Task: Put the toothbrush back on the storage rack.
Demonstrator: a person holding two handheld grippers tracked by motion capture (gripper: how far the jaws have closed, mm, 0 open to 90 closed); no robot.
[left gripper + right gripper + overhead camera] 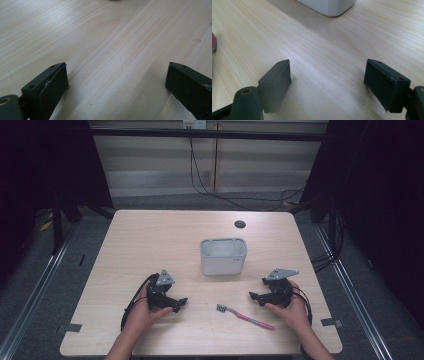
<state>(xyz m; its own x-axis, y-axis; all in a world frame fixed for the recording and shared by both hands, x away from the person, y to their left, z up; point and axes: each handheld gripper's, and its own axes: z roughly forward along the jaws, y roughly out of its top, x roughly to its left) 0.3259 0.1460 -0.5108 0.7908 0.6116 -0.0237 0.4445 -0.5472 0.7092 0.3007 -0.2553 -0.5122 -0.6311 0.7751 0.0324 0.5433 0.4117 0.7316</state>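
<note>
Two grippers, left gripper point(181, 303) and right gripper point(254, 296), rest with jaws spread and empty, flanking the pink toothbrush point(246, 316) lying before the white container point(223, 256), seemingly poised for pickup

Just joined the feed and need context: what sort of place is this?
Probably a lab recording station: a bare wooden table ringed by black curtains, cables trailing across the floor, and only a bin and toothbrush laid out.

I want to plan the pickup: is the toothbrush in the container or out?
Out: the toothbrush lies flat on the table, in front of the container.
</note>
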